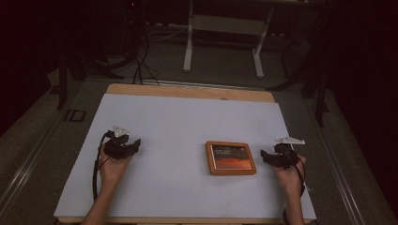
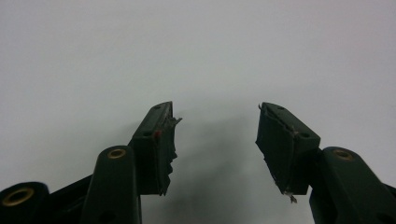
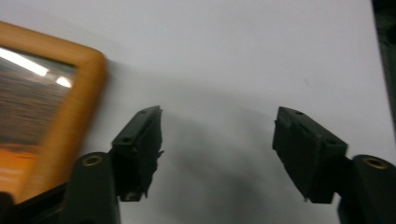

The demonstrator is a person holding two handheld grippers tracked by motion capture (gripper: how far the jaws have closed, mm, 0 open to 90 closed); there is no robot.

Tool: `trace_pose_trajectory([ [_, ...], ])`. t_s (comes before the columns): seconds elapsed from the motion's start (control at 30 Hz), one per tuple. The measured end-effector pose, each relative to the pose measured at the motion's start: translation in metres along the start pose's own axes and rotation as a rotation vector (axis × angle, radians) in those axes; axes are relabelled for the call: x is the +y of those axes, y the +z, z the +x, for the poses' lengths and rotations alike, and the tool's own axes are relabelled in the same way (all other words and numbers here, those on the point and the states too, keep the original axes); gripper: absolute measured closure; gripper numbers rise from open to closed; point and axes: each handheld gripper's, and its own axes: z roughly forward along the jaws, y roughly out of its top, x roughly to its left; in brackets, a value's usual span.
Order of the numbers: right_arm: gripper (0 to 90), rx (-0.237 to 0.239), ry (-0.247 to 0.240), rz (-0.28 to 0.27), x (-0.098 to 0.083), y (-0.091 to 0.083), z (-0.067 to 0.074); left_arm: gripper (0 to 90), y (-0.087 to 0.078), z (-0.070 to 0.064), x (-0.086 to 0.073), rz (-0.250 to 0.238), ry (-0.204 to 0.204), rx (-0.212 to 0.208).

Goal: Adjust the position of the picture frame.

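A small picture in an orange wooden frame (image 1: 230, 157) lies flat on the white table sheet (image 1: 187, 122), right of centre. My right gripper (image 1: 268, 156) rests just to its right, jaws open and empty. In the right gripper view the frame's corner (image 3: 70, 107) sits left of the left jaw, with the gripper (image 3: 217, 140) over bare sheet. My left gripper (image 1: 133, 146) rests on the sheet at the left, well apart from the frame. Its jaws stand open with nothing between them, seen over plain white sheet in the left gripper view (image 2: 215, 135).
The white sheet covers a wooden table whose far edge (image 1: 187, 90) shows bare wood. Beyond it stand the white legs of another table (image 1: 223, 42) and cables (image 1: 141, 61) on a dark floor. The sheet's right edge (image 1: 298, 154) lies close to my right hand.
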Motion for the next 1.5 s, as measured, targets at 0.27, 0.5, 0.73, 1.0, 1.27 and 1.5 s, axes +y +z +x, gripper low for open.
trace_pose_trajectory([
  [0.27, 48.0, 0.053, -0.046, -0.013, 0.002, -0.003, 0.008, 52.0, -0.011, -0.008, 0.001, -0.023, -0.007, -0.098],
  [0.5, 55.5, 0.102, -0.05, -0.024, 0.002, -0.003, 0.012, 60.9, -0.017, -0.019, 0.003, -0.022, 0.028, -0.146],
  [0.73, 70.4, 0.162, -0.084, -0.036, 0.003, -0.004, 0.021, 88.4, -0.027, -0.042, 0.007, -0.035, 0.147, -0.243],
  [1.0, 88.0, 0.229, -0.13, -0.024, -0.001, -0.003, 0.027, 89.5, -0.037, -0.064, 0.012, -0.057, 0.151, -0.392],
  [1.27, 89.5, 0.236, -0.137, -0.008, -0.004, -0.002, 0.029, 89.6, -0.041, -0.089, 0.013, -0.063, 0.212, -0.45],
  [1.5, 89.6, 0.238, -0.135, 0.017, -0.008, -0.001, 0.028, 89.7, -0.043, -0.107, 0.013, -0.064, 0.235, -0.507],
])
